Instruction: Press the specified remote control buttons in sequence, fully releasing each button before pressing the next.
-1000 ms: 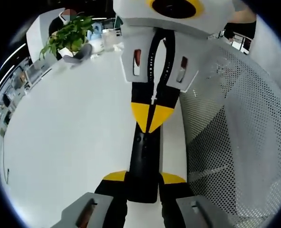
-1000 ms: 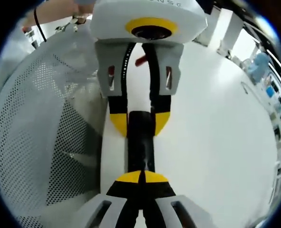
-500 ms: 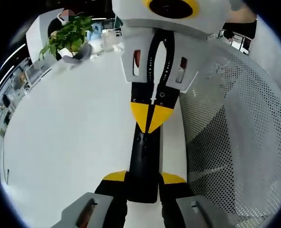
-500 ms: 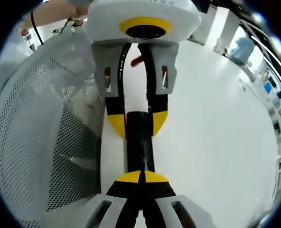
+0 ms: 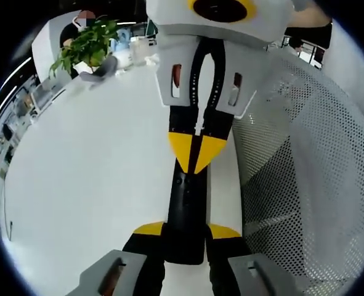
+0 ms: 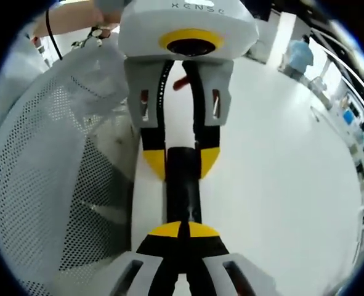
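Nothing on the bench (image 5: pixel 89 185) has been moved; the remote control (image 5: pixel 186 216) is pinched by the left gripper (image 5: pixel 186 237), the right gripper (image 6: pixel 180 229) with jaws pressed together on it.

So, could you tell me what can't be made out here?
Remote control buttons: left gripper view, the black face shows no detail.
Any button beneath: right gripper view, the right claw's closed tips cover it.
Remote's far end: right gripper view, held inside the left claw.
White mesh object: left gripper view, cut off by the edge.
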The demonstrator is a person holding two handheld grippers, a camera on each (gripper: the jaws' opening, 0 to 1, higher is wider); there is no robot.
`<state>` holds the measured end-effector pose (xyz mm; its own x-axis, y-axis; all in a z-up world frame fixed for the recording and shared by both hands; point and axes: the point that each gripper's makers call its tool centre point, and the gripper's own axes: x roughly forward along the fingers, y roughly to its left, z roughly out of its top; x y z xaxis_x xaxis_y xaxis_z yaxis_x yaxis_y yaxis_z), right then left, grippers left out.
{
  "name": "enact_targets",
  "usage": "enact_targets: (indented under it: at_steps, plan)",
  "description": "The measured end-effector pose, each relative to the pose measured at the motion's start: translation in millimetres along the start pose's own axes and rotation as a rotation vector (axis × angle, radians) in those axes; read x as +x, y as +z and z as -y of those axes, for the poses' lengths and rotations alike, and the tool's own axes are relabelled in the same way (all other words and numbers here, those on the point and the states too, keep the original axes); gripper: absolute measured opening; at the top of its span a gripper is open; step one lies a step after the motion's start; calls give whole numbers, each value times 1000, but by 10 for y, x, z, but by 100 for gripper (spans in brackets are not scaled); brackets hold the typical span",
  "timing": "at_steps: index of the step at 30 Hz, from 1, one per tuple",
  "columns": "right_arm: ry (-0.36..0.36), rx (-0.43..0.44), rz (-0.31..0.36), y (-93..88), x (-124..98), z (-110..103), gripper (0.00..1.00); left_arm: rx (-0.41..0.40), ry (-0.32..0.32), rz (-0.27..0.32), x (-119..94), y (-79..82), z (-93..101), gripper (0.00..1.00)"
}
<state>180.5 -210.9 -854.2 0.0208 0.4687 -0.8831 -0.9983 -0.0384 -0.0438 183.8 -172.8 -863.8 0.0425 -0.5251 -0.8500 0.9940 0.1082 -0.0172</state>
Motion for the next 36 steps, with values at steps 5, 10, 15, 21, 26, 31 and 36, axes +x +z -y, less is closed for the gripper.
enact_targets:
  at_steps: [5, 10, 15, 21, 26, 31, 36]
  plan:
    - [25, -1, 8, 8, -18, -9, 0, -7, 3, -10, 6, 8, -1, 25]
    - [-2, 19, 4, -23, -48, 72, 5, -4, 5, -30, 6, 3, 0, 25]
    - [42, 13, -15, -36, -6, -10, 6, -13, 7, -2, 0, -1, -2, 25]
    - [31, -36, -26, -23, -20, -6, 6, -1, 1, -3, 1, -2, 1, 25]
    - [45, -25, -44, -25, -12, 5, 6, 6, -4, -6, 2, -3, 2, 25]
    - [44, -27, -69, -34, 0, -2, 6, 11, -6, -12, 6, -1, -3, 25]
    - [49, -37, -86, -41, 3, 6, 7, 19, -11, -21, 12, 1, -7, 25]
